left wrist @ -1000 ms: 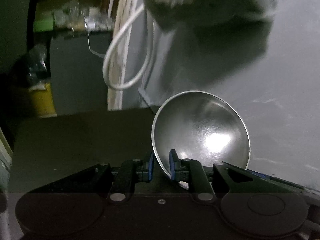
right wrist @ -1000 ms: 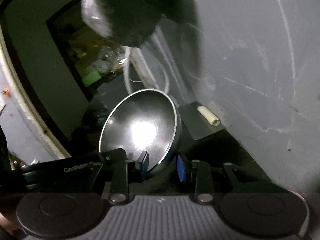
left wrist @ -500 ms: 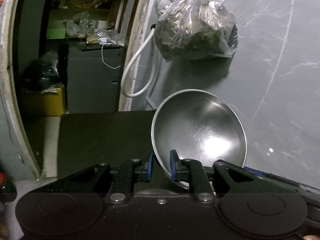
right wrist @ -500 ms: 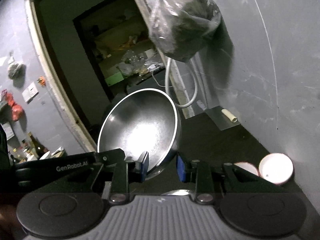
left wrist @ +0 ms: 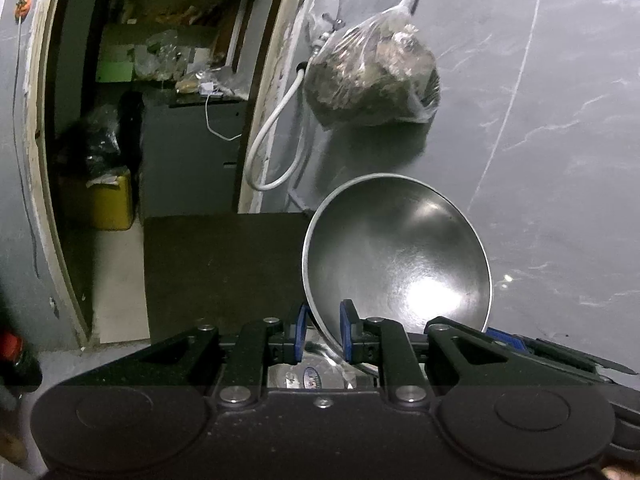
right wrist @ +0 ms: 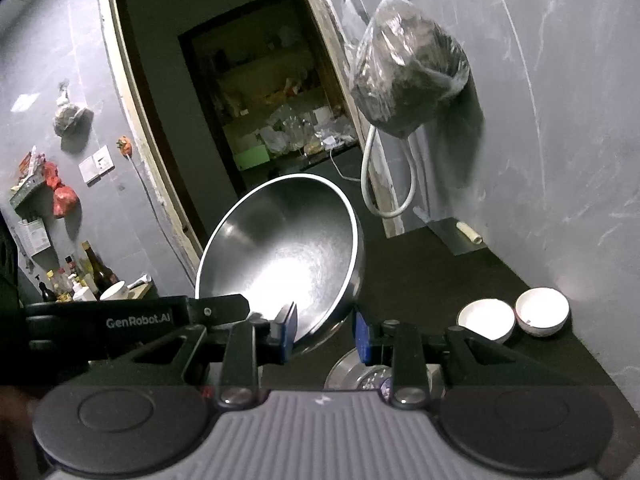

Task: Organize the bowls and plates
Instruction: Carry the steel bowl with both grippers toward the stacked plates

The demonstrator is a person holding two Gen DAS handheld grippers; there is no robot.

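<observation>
Left wrist view: we clamp left gripper (left wrist: pixel 322 330) on steel bowl (left wrist: pixel 396 256) rim, centre frame; right gripper (right wrist: pixel 326 334) clamps the bowl too. Bowl lifted since; white bowls (right wrist: pixel 514 316) now visible lower right, likely destination.

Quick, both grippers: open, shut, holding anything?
Left gripper: shut on the rim of a steel bowl.
Right gripper: shut on the rim of another steel bowl.
</observation>
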